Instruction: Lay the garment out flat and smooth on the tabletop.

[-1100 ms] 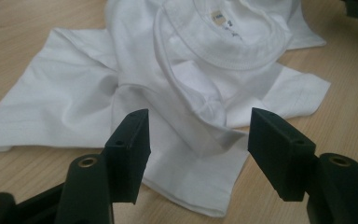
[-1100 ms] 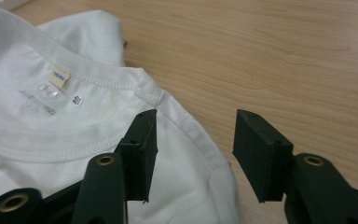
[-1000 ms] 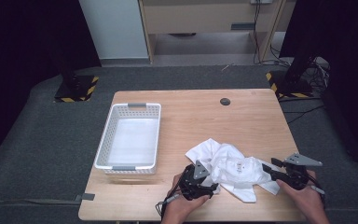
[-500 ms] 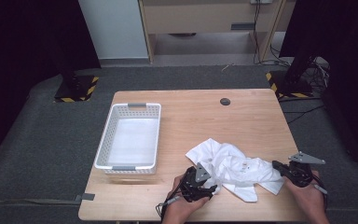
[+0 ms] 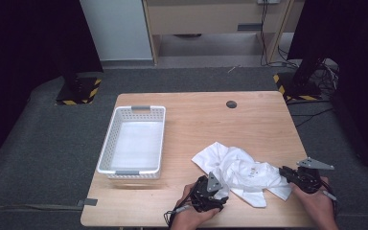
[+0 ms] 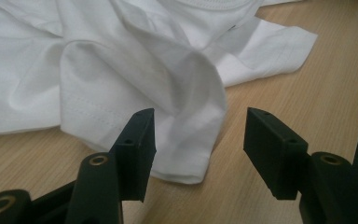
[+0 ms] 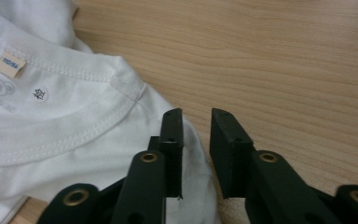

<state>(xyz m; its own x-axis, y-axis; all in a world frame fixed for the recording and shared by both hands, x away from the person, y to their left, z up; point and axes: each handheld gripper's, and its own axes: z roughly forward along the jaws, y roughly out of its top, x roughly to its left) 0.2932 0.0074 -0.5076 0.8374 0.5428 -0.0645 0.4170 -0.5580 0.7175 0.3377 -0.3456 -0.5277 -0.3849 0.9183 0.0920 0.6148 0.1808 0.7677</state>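
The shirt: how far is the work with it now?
Nothing looks done: the shirt lies crumpled on the table, and the basket is empty. In hand: the left gripper is open around a fold, and the right gripper, jaws narrowly apart, is at the shirt's edge. Gripping and any folding or moving remain.

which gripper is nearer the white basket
Left. The left gripper sits at the near edge just right of the white basket, at the crumpled white t-shirt's left side; the right gripper is beyond the shirt, farther right.
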